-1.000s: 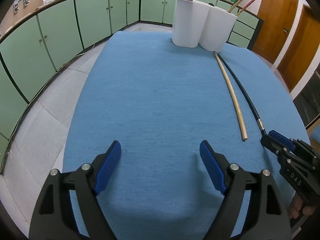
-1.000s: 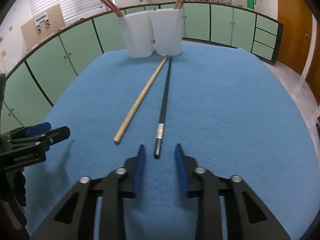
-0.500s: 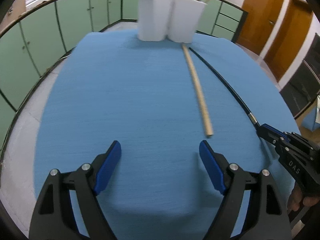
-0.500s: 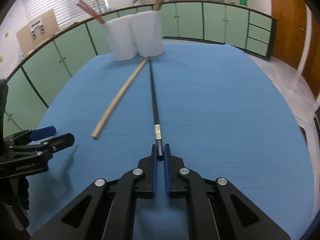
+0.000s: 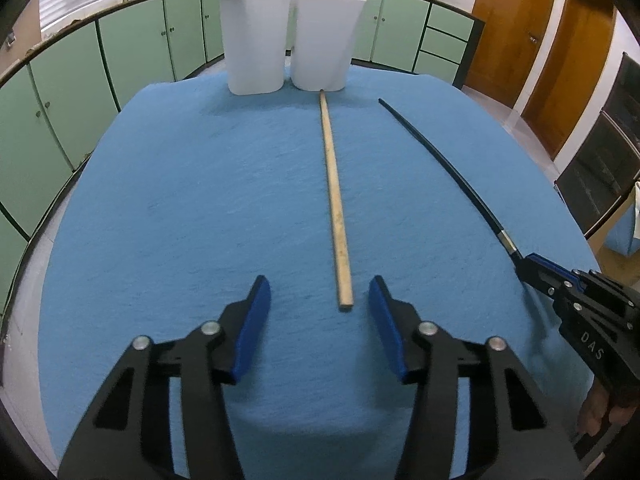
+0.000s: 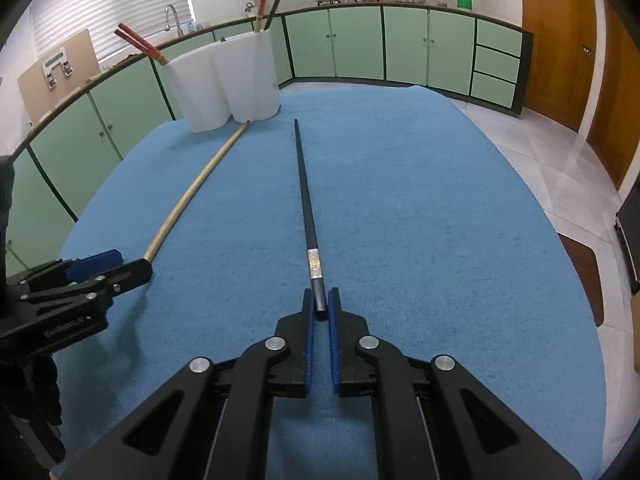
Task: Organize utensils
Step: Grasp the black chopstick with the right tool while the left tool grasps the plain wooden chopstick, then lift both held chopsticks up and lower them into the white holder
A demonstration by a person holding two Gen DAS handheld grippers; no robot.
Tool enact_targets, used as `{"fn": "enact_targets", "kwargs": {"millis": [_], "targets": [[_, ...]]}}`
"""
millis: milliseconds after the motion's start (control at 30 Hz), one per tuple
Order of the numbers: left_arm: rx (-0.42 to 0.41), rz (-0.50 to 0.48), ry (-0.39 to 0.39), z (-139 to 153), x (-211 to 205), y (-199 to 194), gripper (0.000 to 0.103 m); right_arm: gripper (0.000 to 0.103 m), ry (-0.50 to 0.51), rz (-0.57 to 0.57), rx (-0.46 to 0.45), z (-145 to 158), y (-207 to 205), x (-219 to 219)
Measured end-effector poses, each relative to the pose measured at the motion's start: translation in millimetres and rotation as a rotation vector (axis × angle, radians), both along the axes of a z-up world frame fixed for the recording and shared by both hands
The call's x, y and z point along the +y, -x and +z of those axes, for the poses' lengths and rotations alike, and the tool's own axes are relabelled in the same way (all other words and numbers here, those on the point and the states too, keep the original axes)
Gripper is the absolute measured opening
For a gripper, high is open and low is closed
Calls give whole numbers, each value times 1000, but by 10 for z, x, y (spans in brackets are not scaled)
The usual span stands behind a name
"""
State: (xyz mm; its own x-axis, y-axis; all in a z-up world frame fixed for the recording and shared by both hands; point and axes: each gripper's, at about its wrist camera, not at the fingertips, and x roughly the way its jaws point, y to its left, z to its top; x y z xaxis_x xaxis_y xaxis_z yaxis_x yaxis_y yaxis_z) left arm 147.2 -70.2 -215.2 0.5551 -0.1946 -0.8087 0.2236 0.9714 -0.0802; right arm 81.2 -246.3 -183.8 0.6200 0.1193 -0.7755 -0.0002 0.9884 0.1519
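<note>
1. The long black chopstick with a silver band (image 6: 306, 196) lies on the blue felt table mat (image 6: 440, 220), its thick near end clamped between the shut jaws of the right gripper (image 6: 320, 306).
2. The pale wooden chopstick (image 5: 335, 204) lies left of it, tip touching the white double-cup utensil holder (image 5: 288, 40). Its near end sits between the half-open jaws of the left gripper (image 5: 320, 322), which have just been closing and are not yet touching it.
3. Both sticks look light, stiff and slim, likely to pivot or slip when pinched at the end; a squarer grip slightly farther up the thick end would probably hold steadier.

"DAS" on right gripper (image 5: 534, 270)
</note>
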Motion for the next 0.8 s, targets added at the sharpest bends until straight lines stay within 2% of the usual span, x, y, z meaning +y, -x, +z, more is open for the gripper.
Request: {"fn": "enact_targets", "kwargs": {"millis": [67, 133, 167, 233, 267, 400, 567, 800], "targets": [[-12, 1, -11, -2, -23, 11, 41, 7, -3, 0, 0, -3, -9, 1], [-23, 8, -12, 1, -29, 27, 28, 7, -6, 0, 0, -7, -13, -1], [-26, 14, -11, 4, -27, 34, 25, 7, -6, 0, 0, -8, -19, 0], [-32, 26, -9, 4, -27, 38, 9, 7, -6, 0, -1, -12, -21, 1], [-33, 29, -12, 0, -25, 38, 7, 7, -6, 0, -1, -13, -22, 0], [-49, 46, -44, -4, -51, 54, 6, 7, -5, 0, -2, -10, -19, -2], [-42, 58, -13, 33, -5, 72, 6, 7, -2, -1, -2, -11, -17, 2], [-91, 41, -10, 321, 51, 204, 6, 7, 2, 2, -28, 166, -4, -8]]}}
